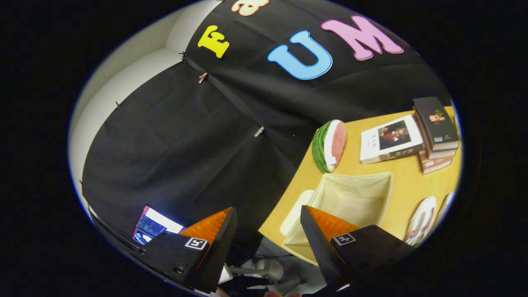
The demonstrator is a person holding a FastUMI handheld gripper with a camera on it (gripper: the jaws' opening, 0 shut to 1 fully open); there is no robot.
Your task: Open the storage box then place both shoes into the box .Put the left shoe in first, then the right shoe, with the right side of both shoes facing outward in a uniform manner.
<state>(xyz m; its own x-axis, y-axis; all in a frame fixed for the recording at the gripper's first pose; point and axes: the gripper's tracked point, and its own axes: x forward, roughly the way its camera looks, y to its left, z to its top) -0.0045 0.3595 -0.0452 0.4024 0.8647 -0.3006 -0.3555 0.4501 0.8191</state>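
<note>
Claw (268,231) spread wide, empty, tilted, box (350,202) just ahead of right finger on tabletop (406,177). Box open, cloth-walled: likely light, soft, prone to sliding; best pinched at rim.

No words or numbers can be read. The white book (391,139) on the table (406,185), at two o'clock from the gripper (268,209), has a title too small to read, and so has the dark book (436,119) beside it. Each finger, spread wide around nothing, carries a square black-and-white marker (196,243).
</note>
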